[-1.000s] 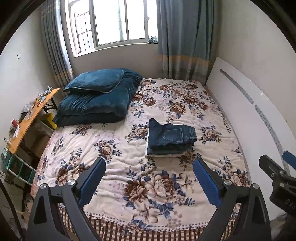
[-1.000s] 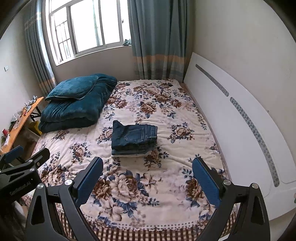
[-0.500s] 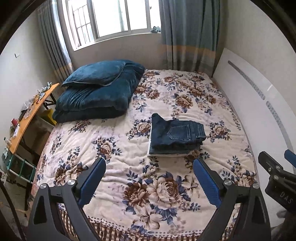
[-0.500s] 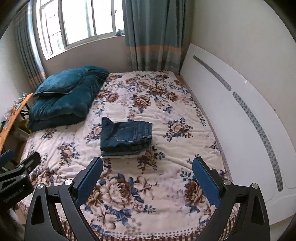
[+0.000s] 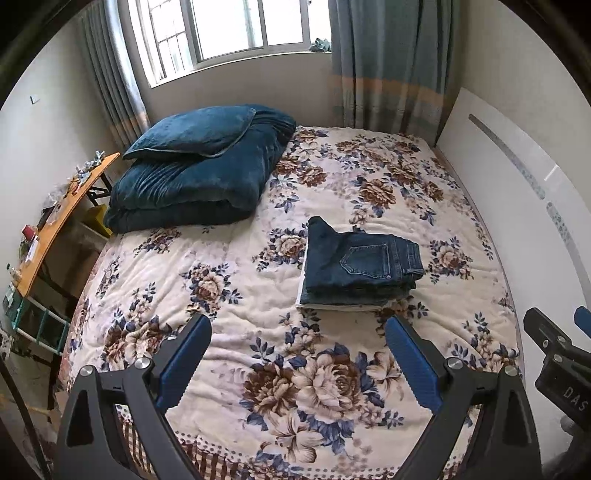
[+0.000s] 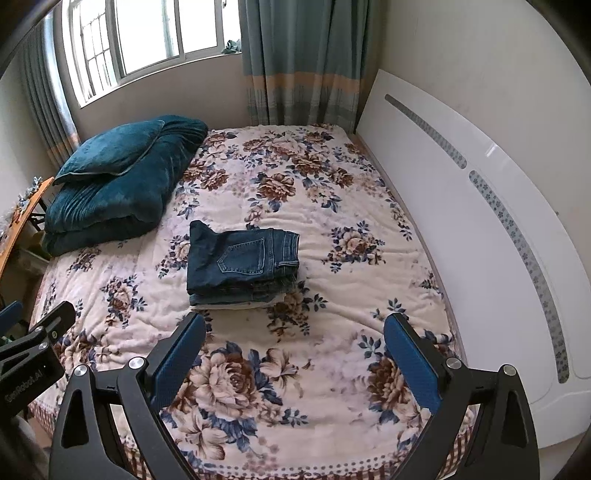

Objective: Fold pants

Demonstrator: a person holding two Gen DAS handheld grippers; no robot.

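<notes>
Black-framed, blue-padded left gripper (image 5: 297, 360) hangs above the near edge of the bed (image 5: 229, 266), level and pointing along the mattress; its fingers (image 5: 184, 360) stand wide apart and hold nothing. Right gripper (image 6: 293, 360) hangs beside it at like height, fingers (image 6: 412, 363) likewise spread and empty, well clear of the cloth.

At far left an orange worktop (image 5: 55, 221) carries small clutter. A folded teal quilt (image 5: 192, 184) with a pillow (image 5: 192, 131) on top lies at the bed's far left corner. The pants (image 5: 360, 262), dark denim, lie folded in a compact rectangle atop a small stack near mid-bed, back pocket up, apart from both grippers. A floral cover spreads over the bed. A white headboard (image 6: 480, 221) runs along the right side. A window (image 5: 229, 33) with grey-blue curtains (image 5: 384, 62) occupies the far wall.
</notes>
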